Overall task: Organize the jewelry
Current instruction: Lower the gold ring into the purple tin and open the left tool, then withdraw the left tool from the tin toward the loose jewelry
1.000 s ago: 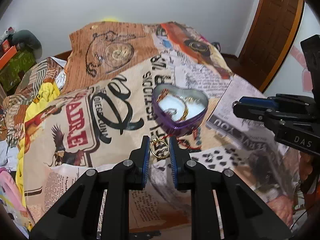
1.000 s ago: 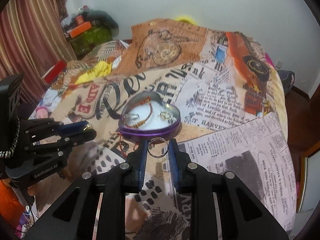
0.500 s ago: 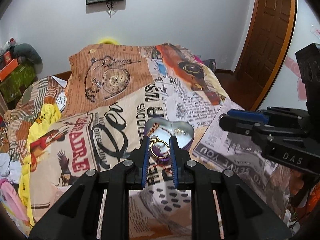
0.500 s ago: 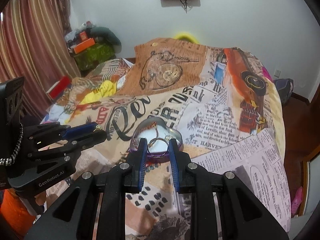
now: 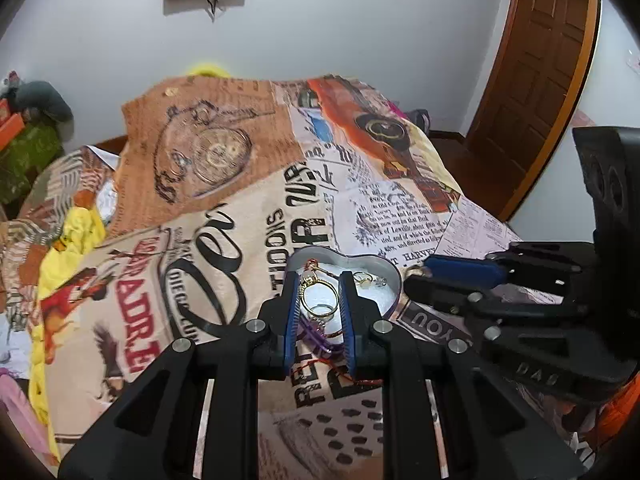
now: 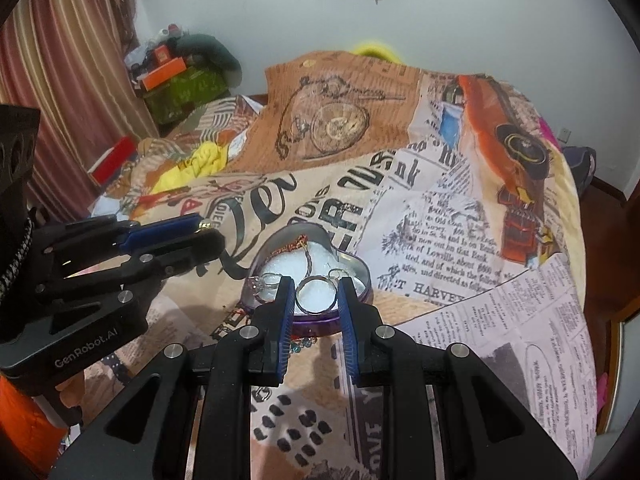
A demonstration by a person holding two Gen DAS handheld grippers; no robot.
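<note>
Gold ring pinched in left hand-held gripper, above heart tin

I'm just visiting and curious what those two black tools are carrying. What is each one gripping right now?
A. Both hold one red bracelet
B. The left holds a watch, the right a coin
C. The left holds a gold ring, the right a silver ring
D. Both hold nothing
C: the left tool pinches a gold ring and the right tool a silver ring, both near the heart-shaped tin.
</note>
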